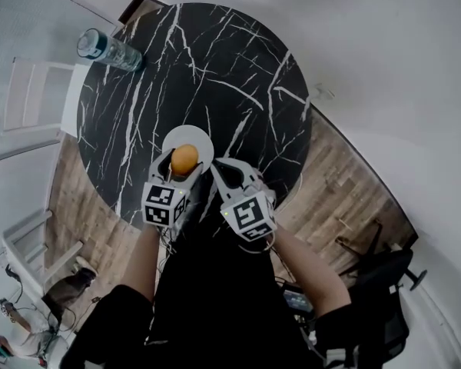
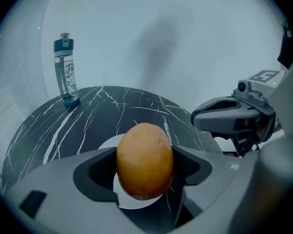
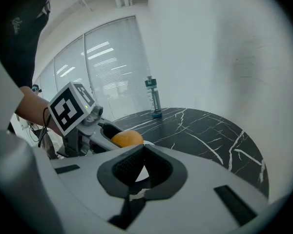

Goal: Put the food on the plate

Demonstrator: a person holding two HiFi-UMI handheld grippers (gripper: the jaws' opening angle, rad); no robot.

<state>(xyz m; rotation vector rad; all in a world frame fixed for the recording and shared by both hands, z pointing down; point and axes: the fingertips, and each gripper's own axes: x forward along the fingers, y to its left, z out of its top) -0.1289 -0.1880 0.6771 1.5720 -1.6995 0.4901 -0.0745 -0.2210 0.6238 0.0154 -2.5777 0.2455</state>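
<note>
A round orange-yellow food item (image 1: 184,159), smooth like a potato, is clamped between the jaws of my left gripper (image 1: 184,167). It hangs just above a small white plate (image 1: 194,135) on the near part of the black marble table (image 1: 215,75). In the left gripper view the food (image 2: 145,161) fills the gap between the jaws, with the plate (image 2: 109,143) right beneath it. My right gripper (image 1: 217,167) sits close beside it on the right, shut with nothing in it. From the right gripper view (image 3: 141,151) the food (image 3: 127,138) shows just to the left.
A clear water bottle (image 1: 107,50) with a blue cap stands at the table's far left edge; it also appears as a bottle (image 2: 66,72) in the left gripper view. Wooden floor surrounds the table, and a black chair (image 1: 384,283) stands at the right.
</note>
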